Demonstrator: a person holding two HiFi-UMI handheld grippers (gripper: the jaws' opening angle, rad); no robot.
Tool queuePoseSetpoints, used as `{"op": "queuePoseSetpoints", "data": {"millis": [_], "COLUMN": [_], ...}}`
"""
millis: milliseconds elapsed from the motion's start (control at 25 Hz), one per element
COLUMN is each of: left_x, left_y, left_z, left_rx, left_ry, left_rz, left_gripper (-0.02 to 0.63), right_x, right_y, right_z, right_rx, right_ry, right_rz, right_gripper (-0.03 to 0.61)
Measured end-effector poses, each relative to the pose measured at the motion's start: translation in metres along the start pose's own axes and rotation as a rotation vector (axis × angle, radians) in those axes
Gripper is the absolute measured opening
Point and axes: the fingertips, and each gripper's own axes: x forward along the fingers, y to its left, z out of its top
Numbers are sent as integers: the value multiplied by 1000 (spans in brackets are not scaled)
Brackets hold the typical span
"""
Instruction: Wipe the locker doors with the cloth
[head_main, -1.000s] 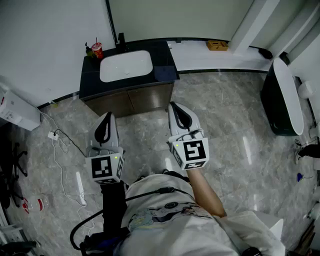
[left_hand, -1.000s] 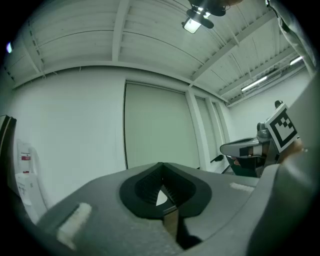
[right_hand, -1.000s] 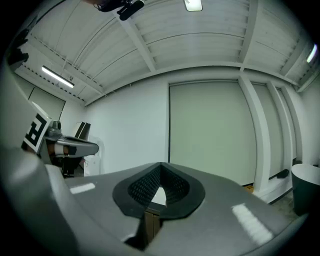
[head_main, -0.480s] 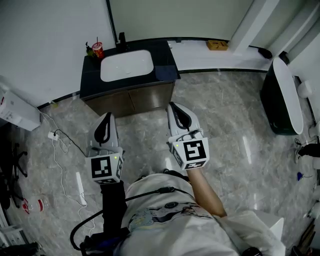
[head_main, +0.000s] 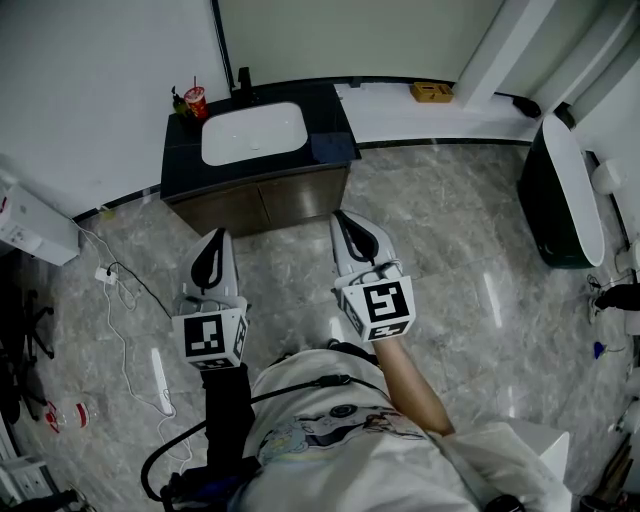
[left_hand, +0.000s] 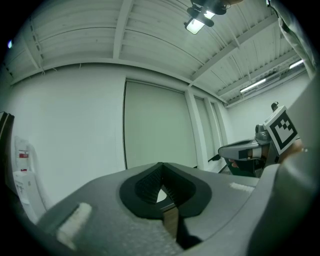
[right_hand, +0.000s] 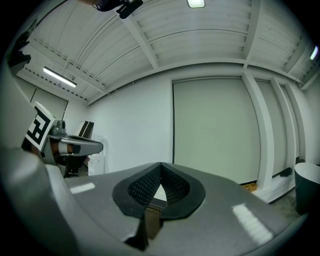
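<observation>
Grippers faced a low cabinet (head_main: 215, 215), both shut and empty. The left gripper (head_main: 214, 233) had its jaws together, black ribbed pads meeting at the tips with nothing between them. The right gripper (head_main: 340, 214) was the same, jaws fully together and holding nothing. Neither touched anything. They hung side by side above the marble floor (head_main: 450, 230), a clear gap between them, their long axes running up the head view toward the cabinet, with the right one nearer to it. Each gripper view looked level at a pale wall (left_hand: 75, 125).

Two brown doors (head_main: 300, 195) closed the cabinet front, facing the person. The pair ran left to right beneath the dark counter (head_main: 185, 165), rising slightly to the right in the head view. The right gripper's tips were just short of the right-hand door, while the left gripper's tips sat further back.

A bluish square (head_main: 332, 147) lay flat on the counter's right front corner, beside the white sink (head_main: 253, 133), its edges in line with the counter's. Whether it was the cloth could not be told. A red cup (head_main: 195, 101) stood at the counter's back left.
</observation>
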Motion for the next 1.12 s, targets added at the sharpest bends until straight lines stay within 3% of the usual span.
{"op": "queuePoseSetpoints", "data": {"millis": [720,1120], "left_x": [14,84], "left_y": [42,54], "left_z": [-26,-53], "left_rx": [-30,-62], "left_ry": [53,90], "left_rz": [-41,7], "left_gripper": [2,2], "right_x": [28,98], "right_y": [17,-29], "right_z": [-17,-42], "right_rx": [-8,-11], "right_ry": [64,90], "right_rz": [-24,35], "right_gripper": [3,4]}}
